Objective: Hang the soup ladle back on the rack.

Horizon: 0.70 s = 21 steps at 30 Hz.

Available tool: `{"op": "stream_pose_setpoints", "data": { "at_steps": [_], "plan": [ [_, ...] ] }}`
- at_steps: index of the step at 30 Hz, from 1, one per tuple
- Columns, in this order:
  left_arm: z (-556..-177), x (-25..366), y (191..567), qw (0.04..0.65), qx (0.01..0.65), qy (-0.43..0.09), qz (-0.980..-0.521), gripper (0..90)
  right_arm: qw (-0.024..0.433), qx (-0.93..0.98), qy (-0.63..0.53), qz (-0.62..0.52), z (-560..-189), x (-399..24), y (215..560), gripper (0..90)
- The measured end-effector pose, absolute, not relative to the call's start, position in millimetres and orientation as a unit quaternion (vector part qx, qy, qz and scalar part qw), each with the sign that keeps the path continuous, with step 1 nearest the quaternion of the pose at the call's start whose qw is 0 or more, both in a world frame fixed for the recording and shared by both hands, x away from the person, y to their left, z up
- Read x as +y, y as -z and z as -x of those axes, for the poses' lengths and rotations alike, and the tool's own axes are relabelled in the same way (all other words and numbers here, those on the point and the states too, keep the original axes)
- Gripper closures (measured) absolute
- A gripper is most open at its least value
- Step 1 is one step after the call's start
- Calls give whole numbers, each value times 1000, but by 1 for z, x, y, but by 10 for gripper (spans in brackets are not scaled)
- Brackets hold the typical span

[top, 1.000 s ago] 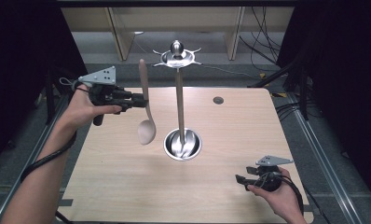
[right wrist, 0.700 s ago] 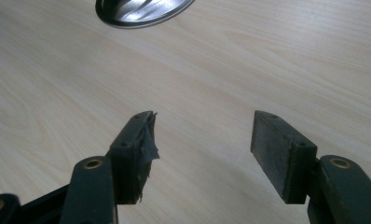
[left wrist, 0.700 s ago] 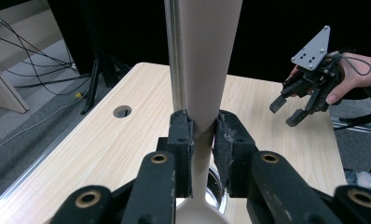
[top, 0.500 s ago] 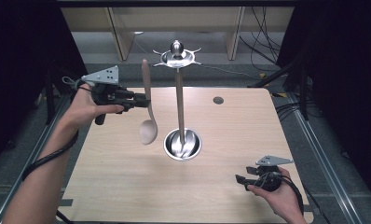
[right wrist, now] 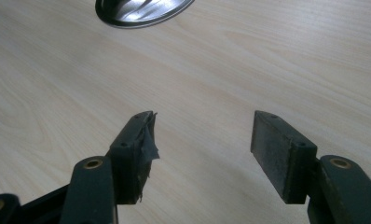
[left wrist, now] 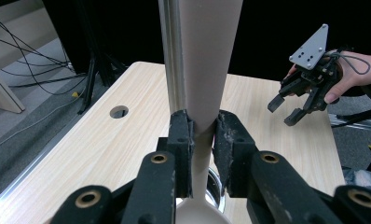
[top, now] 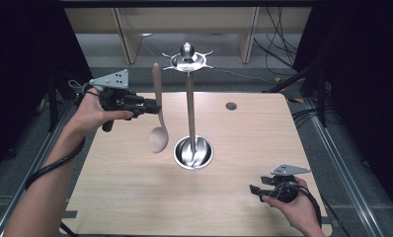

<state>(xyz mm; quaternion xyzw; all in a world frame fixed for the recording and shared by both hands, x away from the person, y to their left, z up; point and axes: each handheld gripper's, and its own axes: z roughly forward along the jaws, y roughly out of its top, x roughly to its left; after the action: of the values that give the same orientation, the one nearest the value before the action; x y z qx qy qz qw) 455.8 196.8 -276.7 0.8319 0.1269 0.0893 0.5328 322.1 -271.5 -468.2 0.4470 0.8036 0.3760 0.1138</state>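
One wooden spoon point(top: 158, 129), one metal stand point(top: 190, 111), one table point(top: 263, 133), and two grippers: left gripper point(top: 152, 105), right gripper point(top: 254, 190).

We are finding no readable text, label, brand, number or sign anywhere in these views. We are looking over the wooden spoon point(top: 158, 118), the metal stand point(top: 190, 108) and the surface point(top: 135, 197), and none of them is carrying any lettering. We are seeing the same on the grey plates atop the left gripper point(top: 155, 106) and the right gripper point(top: 254, 190), which are showing plain metal with small holes and no markings.
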Motion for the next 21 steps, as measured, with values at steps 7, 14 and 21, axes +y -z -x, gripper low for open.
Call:
{"op": "stream_pose_setpoints", "data": {
  "at_steps": [7, 14, 21],
  "plan": [
    [-458, 195, 278, 531, 128, -86, -833, 762, 114, 804, -375, -448, -322, -272, 468, 403],
    [-459, 193, 280, 530, 132, -80, -834, 762, 113, 804, -376, -447, -322, -272, 468, 403],
    [-461, 190, 281, 528, 133, -76, -836, 762, 115, 803, -377, -447, -322, -272, 468, 403]
  ]
}}
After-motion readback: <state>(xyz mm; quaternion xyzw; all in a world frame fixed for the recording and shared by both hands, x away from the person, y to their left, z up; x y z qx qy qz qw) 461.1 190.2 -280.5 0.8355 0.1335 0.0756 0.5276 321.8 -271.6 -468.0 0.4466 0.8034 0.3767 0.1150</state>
